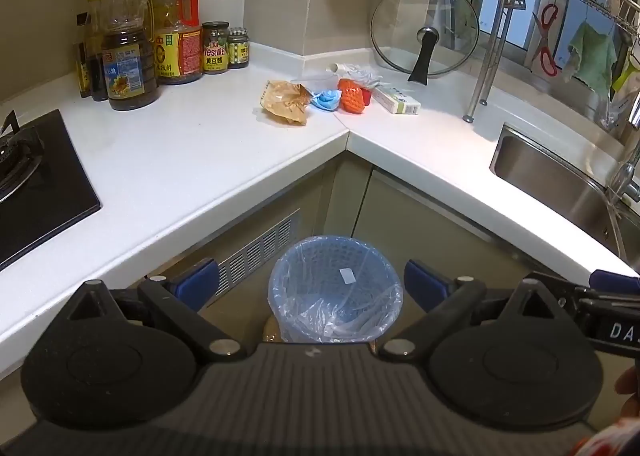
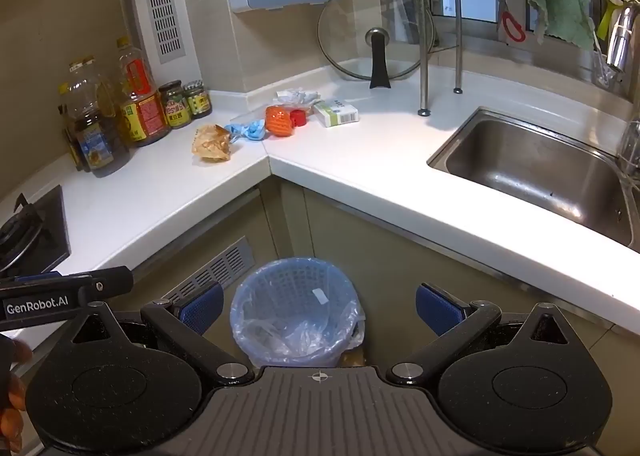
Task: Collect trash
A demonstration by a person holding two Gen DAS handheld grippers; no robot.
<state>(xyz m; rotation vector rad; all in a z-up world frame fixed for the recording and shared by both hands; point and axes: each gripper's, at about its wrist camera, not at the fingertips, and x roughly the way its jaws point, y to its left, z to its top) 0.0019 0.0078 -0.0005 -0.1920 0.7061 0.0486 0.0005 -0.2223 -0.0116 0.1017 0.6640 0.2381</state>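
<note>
Corner countertop (image 1: 192,159): oil bottles (image 1: 128,47) and jars (image 1: 216,47) at the left wall, glass lid (image 1: 424,27) leaning at the back, sink (image 2: 536,171) to the right, stove (image 1: 36,175) far left.

Trash sits clustered in the corner: crumpled brown wrapper (image 1: 285,100), blue scrap (image 1: 326,99), orange piece (image 1: 352,95), red cap (image 2: 298,117), small carton (image 1: 400,100), clear plastic (image 1: 360,73) behind.

Lined blue bin (image 1: 335,290) stands on the floor under the counter corner.

Left gripper (image 1: 312,288) and right gripper (image 2: 320,312) both spread wide, holding nothing. Each frames the bin between its pads; the trash lies well beyond, up on the counter.
</note>
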